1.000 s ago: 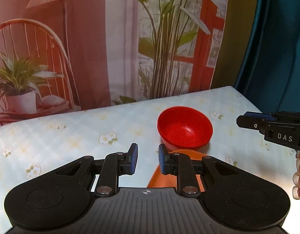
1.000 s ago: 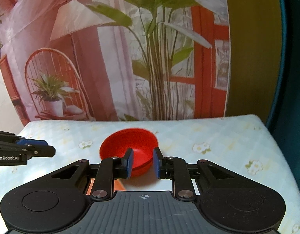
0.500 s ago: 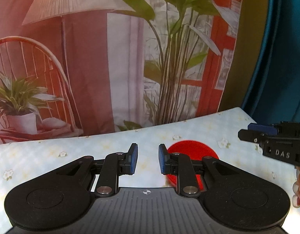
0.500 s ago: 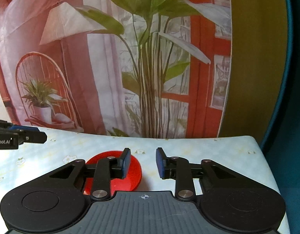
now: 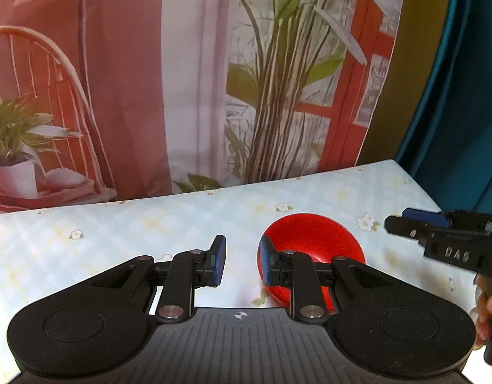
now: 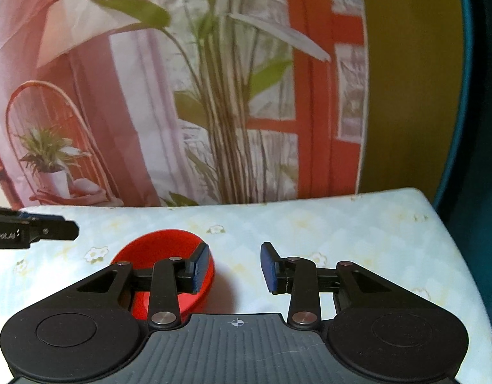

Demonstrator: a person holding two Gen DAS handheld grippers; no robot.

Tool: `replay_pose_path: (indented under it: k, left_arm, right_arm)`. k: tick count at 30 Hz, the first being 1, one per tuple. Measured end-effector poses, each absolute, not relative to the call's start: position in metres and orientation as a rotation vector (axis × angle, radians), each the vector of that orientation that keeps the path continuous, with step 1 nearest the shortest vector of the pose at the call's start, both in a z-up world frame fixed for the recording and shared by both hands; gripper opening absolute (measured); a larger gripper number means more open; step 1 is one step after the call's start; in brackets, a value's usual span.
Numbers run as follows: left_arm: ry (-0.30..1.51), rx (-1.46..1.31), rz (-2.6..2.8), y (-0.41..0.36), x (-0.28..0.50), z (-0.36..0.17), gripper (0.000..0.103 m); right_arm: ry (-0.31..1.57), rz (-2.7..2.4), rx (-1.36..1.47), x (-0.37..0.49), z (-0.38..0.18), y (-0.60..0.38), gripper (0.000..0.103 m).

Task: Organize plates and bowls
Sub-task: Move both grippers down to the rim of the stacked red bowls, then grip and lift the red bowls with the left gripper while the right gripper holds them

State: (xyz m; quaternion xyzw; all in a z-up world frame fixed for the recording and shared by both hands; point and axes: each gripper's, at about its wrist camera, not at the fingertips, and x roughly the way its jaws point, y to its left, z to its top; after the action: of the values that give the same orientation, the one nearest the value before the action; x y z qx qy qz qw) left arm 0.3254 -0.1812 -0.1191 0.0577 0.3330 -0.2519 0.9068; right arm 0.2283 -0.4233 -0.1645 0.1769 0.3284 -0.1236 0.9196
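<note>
Red, glossy and round, the bowl (image 5: 313, 240) sits upright on the floral cloth (image 5: 150, 224), both grippers (image 5: 239, 264) (image 6: 234, 267) gaping and empty, the right's jaws just widening.

The right gripper (image 6: 234, 267) has just been opening (nothing between its fingers), and the red bowl (image 6: 162, 249) now sits behind its left finger instead of straight ahead.

Soft, even indoor light in both views. The bowl (image 6: 164, 249) throws a faint shadow rightward onto the pale surface (image 6: 358, 233). The backdrop (image 6: 214, 96) looks slightly blurred, and fisheye distortion bends and darkens the corners.
</note>
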Motion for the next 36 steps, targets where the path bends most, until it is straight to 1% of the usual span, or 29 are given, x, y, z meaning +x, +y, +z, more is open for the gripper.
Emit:
replay_pose_path:
  k: [6, 10, 11, 23, 33, 36]
  left_arm:
    - [0.668, 0.124, -0.504, -0.174, 0.332, -0.114, 0.027]
    - [0.667, 0.097, -0.501, -0.174, 0.343, -0.111, 0.035]
    - [0.679, 0.084, -0.511, -0.176, 0.346, -0.112, 0.036]
    - [0.785, 0.113, -0.564, -0.213, 0.352, -0.163, 0.036]
    - [0.843, 0.101, -0.565, -0.212, 0.362, -0.181, 0.036]
    - [0.853, 0.103, -0.562, -0.211, 0.364, -0.184, 0.036]
  right_arm:
    - [0.624, -0.301, 0.469, 0.222, -0.163, -0.445, 0.035]
    - [0.615, -0.314, 0.491, 0.227, -0.164, -0.451, 0.038]
    - [0.62, -0.307, 0.486, 0.229, -0.165, -0.45, 0.039]
    - [0.712, -0.23, 0.483, 0.257, -0.196, -0.419, 0.039]
    - [0.787, -0.204, 0.501, 0.267, -0.22, -0.406, 0.039]
    - [0.806, -0.187, 0.503, 0.268, -0.222, -0.404, 0.037]
